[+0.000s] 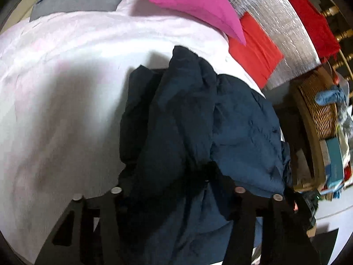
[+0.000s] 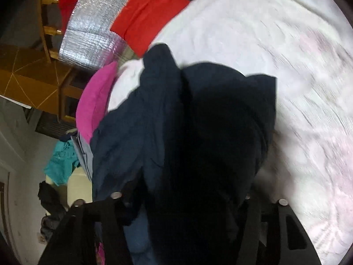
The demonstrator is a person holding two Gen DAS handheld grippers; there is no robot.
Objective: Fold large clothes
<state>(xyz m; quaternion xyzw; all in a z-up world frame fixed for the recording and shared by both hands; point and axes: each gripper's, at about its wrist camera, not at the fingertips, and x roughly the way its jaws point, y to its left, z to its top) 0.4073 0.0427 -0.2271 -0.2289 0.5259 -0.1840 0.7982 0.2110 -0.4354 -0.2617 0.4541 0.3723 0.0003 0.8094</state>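
A large dark navy garment (image 1: 194, 119) hangs bunched over a white, faintly pink bed sheet (image 1: 55, 101). My left gripper (image 1: 176, 176) is shut on the garment's fabric, which drapes over and hides the fingertips. In the right wrist view the same navy garment (image 2: 187, 132) fills the middle, and my right gripper (image 2: 183, 190) is shut on it too, its fingertips buried in the cloth. The garment is lifted off the sheet (image 2: 275, 44) between both grippers.
A magenta pillow (image 1: 198, 6) and a red cloth (image 1: 256, 46) lie at the bed's far side by a silver foil panel (image 1: 282, 33). A wicker basket (image 1: 322, 114) stands off the bed. A teal garment (image 2: 59, 161) and wooden furniture (image 2: 33, 77) stand beyond the bed edge.
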